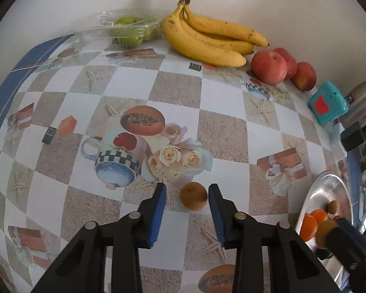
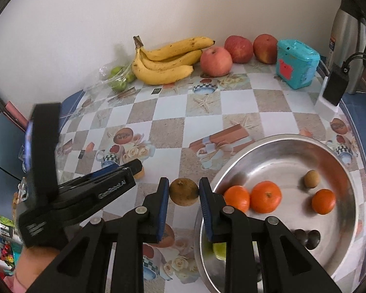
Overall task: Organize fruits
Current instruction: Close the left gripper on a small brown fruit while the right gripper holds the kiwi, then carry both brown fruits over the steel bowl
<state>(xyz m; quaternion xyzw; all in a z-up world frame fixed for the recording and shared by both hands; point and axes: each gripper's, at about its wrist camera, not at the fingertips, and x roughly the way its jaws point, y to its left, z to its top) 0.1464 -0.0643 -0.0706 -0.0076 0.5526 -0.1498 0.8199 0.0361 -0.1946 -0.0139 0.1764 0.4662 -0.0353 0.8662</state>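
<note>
At the far left, against the white wall, a crinkled clear plastic bag (image 1: 124, 28) holds smooth green fruits (their number is hard to tell through the film). Just to its right lies a bunch of three curved yellow bananas (image 1: 207, 41), speckled brown, and then three round red apples (image 2: 239, 48) with matte, blotchy skin. Further right stand a boxy teal plastic container (image 2: 296, 64) and, beyond it, a brushed metal flask (image 2: 346, 39).

On the glossy checkered tablecloth (image 1: 222, 131), near the front, the left gripper (image 1: 187, 196) has its blue ribbed pads parted on either side of a rough, brown, round fruit (image 1: 193, 196); its right pad looks to be touching or almost touching the skin, while a gap shows on the left.

The right gripper (image 2: 184, 191) clasps a second rough brown fruit (image 2: 184, 191) between its pads, by the rim of the shiny round steel bowl (image 2: 341, 166) at the near right. Inside the bowl lie three dimpled orange tangerines (image 2: 265, 196), one small brown fruit (image 2: 311, 178), two dark rounded pieces (image 2: 307, 237) and something yellow-green (image 2: 219, 250) partly hidden behind the gripper.
</note>
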